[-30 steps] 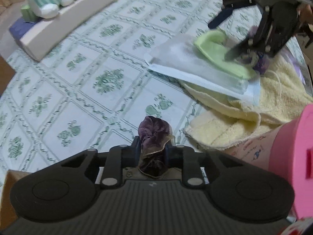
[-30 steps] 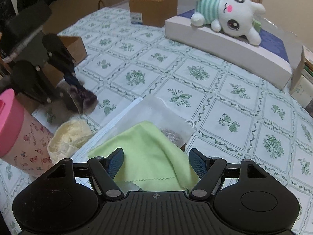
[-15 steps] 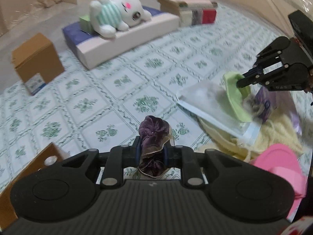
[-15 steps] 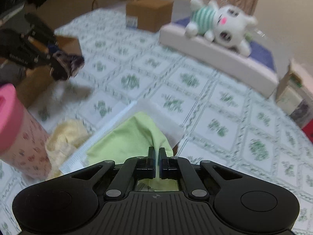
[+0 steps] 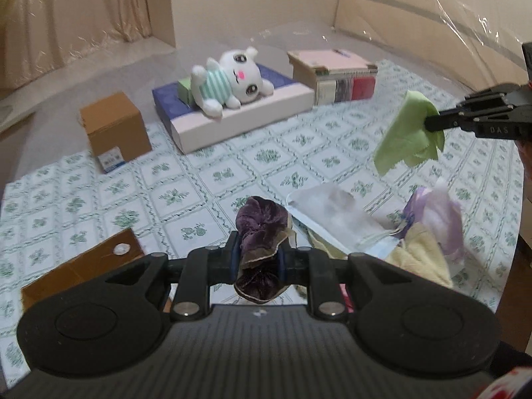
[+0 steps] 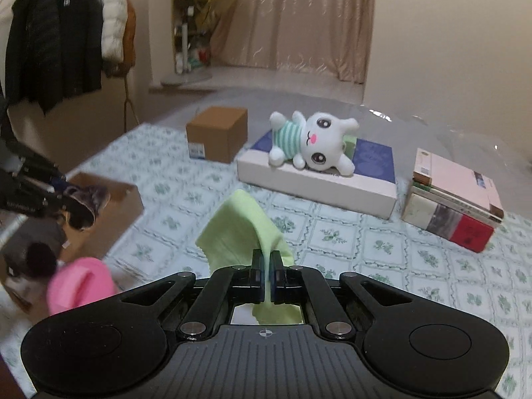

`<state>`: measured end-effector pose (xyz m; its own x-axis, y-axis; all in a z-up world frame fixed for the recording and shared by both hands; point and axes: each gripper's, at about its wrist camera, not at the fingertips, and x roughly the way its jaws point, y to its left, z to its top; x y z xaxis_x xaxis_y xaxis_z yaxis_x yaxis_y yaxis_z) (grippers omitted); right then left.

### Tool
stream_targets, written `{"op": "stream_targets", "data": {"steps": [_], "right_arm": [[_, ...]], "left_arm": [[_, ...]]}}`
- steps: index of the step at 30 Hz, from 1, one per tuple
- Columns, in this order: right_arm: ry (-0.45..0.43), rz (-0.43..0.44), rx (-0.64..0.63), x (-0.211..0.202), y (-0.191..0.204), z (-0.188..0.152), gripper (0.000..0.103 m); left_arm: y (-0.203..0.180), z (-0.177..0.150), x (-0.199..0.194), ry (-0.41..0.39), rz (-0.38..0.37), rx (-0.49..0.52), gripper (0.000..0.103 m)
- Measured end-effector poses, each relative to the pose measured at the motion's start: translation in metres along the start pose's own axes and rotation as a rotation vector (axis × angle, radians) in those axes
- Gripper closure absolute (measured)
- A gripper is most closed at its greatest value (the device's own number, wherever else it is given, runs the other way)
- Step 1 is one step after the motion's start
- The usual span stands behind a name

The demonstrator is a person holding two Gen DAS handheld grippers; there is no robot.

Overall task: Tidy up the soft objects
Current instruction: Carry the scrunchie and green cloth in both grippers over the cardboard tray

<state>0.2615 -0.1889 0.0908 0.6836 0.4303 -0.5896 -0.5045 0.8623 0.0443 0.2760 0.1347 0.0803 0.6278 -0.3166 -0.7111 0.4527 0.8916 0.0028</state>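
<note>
Fingers of the left gripper (image 5: 257,261) are clamped on a purple velvet scrunchie (image 5: 261,232), while the right gripper (image 6: 266,274) pinches a light-green cloth (image 6: 241,229) that hangs clear of the tabletop (image 5: 186,199). Only the left view shows the heap below: a clear plastic pouch (image 5: 332,219), a yellow towel (image 5: 419,256) and lilac fabric (image 5: 439,212). Only the right view shows coats (image 6: 63,33) on a rack and a pink lid (image 6: 79,282). Both grippers point obliquely downward, raised above the floral cover. Farther off, a white plush bunny (image 6: 309,141) lies on a flat box (image 6: 319,183), with a brown carton (image 6: 217,133) and stacked books (image 6: 455,199) on either side; beige curtains (image 6: 292,16) hang behind.
</note>
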Motion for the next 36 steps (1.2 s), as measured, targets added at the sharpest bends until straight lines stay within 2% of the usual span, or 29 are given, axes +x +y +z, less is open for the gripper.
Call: {"op": "stream_targets", "data": {"steps": [8,20,26,32,36], "right_arm": [[-0.040,0.028,0.089,-0.061,0.028,-0.027,0.100],[-0.096,0.088,0.189,-0.120,0.079,-0.076,0.100],[-0.093,0.140,0.207,-0.132,0.113,-0.098,0.100],[-0.069,0.208,0.205,-0.127,0.141,-0.108,0.100],[-0.054,0.248,0.196,-0.119,0.159,-0.111,0.100]], "left_arm": [[-0.025,-0.022,-0.067,-0.053,0.059,-0.016,0.084],[-0.062,-0.088,-0.131,-0.137,0.133,-0.126,0.084],[-0.076,-0.122,-0.157,-0.182,0.190,-0.203,0.084],[-0.081,-0.158,-0.175,-0.193,0.272,-0.278,0.084],[-0.077,-0.179,-0.186,-0.194,0.295,-0.333,0.084]]}}
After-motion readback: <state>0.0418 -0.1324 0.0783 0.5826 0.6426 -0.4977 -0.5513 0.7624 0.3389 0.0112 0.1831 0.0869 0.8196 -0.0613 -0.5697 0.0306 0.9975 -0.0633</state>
